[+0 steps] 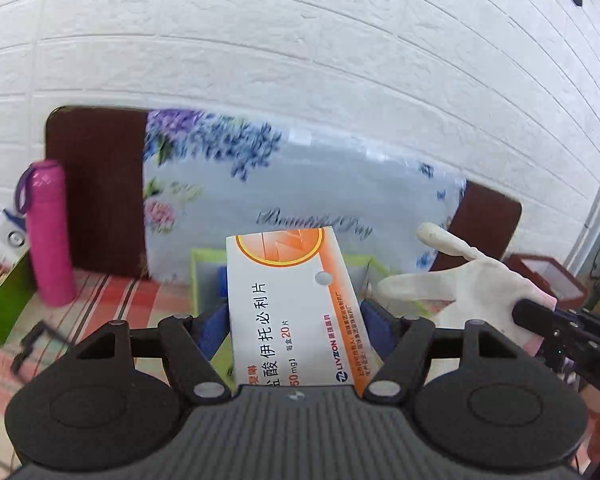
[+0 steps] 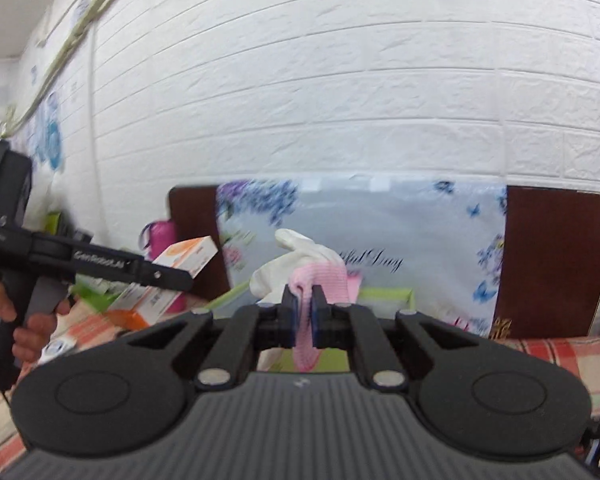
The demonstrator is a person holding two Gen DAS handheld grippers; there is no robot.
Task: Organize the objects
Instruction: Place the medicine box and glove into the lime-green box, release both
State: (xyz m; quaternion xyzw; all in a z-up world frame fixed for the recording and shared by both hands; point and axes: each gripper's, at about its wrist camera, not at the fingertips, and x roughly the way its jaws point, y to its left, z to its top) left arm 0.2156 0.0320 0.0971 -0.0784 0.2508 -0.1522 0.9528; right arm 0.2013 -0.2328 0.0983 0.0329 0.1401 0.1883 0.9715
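My left gripper (image 1: 296, 320) is shut on a white and orange medicine box (image 1: 288, 300), with a blue pad against each long side. The box points away from me and is lifted above a light green bin (image 1: 208, 264). My right gripper (image 2: 304, 312) is shut on the pink cuff of a white glove (image 2: 300, 252), whose fingers stick up and to the left. The glove (image 1: 472, 280) also hangs at the right of the left wrist view, held by the right gripper (image 1: 536, 316). The right wrist view shows the left gripper (image 2: 180, 276) with the box (image 2: 188, 256) at the left, and the bin (image 2: 384, 294) below the glove.
A pink bottle (image 1: 48, 232) and a green carton (image 1: 4, 292) stand at the left on the plaid cloth (image 1: 112, 300). A brown board draped with a floral cloth (image 1: 300, 184) leans on the white brick wall. A brown open box (image 1: 548, 276) sits at the right.
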